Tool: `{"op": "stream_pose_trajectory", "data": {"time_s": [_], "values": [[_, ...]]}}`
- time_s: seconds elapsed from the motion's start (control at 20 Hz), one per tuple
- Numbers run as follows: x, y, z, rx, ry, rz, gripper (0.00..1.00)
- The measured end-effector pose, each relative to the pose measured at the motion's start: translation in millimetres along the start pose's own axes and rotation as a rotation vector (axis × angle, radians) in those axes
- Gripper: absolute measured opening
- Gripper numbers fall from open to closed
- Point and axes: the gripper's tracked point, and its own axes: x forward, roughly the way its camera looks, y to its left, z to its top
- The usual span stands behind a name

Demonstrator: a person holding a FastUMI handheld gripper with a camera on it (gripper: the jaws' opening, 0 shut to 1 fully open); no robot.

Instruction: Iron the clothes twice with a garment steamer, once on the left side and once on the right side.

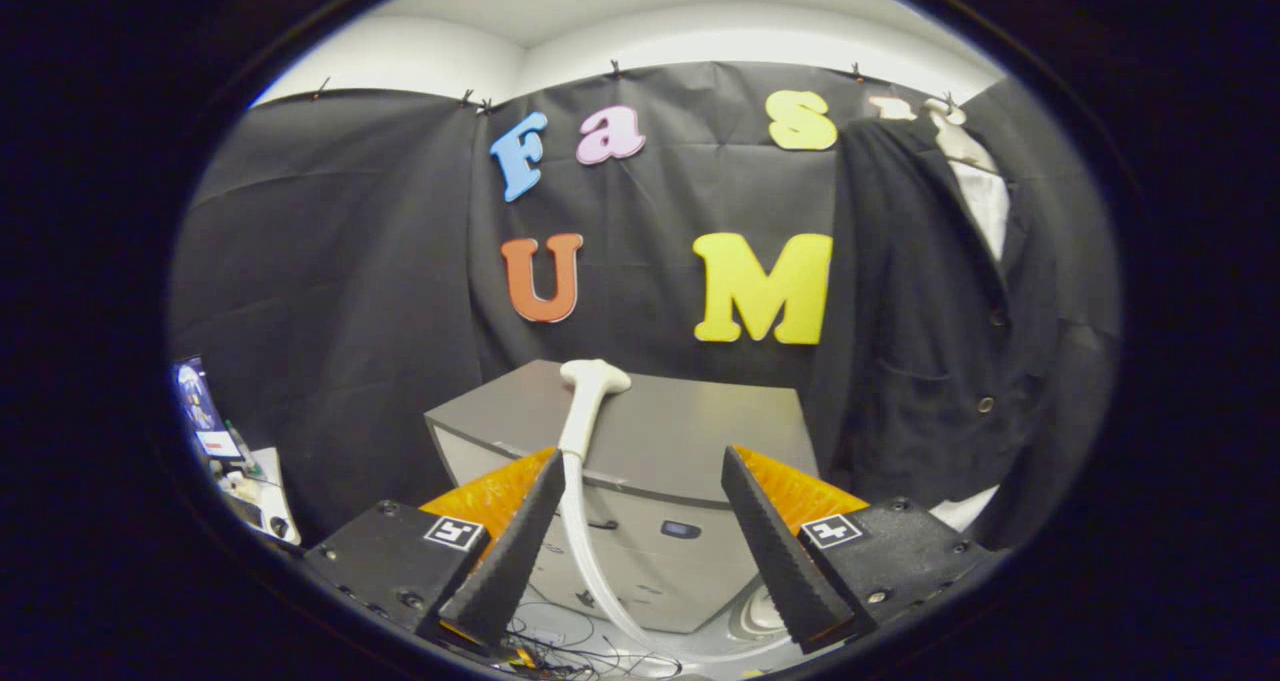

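The gripper (pixel 640 521) is held with its two fingers spread wide apart and nothing between the pads – released, empty, and short of everything it is meant to touch. The grey cabinet (pixel 690 436) serves as the landmark here: on its top, toward its near left edge, the garment steamer (pixel 592 391) is seen standing upright, a slim white wand with a flattened head at the top. From the wand's lower end a pale hose (pixel 590 551) is seen running down the cabinet's front and curving away below it, passing just beside the left finger (pixel 510 551). To the right of the cabinet, and reaching well above it, a dark jacket (pixel 930 341) hangs from a hanger against the booth wall, with a white garment showing at its open collar. The wand is judged to be light and rigid, probably smooth plastic (so somewhat slippery under the ribbed pads), and its narrow neck below the head looks the best place to be gripped, since the flared head would stop it sliding through. Some drag and springiness should be expected from the hose – it is soft, and it will pull back as the wand is carried toward the jacket. The jacket itself is limp cloth, free to swing away if pressed, so only light contact is advised. Neither pass appears to have been begun.
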Motion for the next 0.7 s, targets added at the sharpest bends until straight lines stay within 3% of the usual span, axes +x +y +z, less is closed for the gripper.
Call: {"op": "stream_pose_trajectory", "data": {"time_s": [0.3, 0.45, 0.7], "values": [[118.4, 36.0, -8.0, -0.012, 0.122, 0.076, 0.98], [173.0, 41.0, -18.2, -0.024, 0.194, 0.071, 0.93], [214.7, 50.8, -36.9, -0.053, 0.273, 0.094, 0.83]]}}
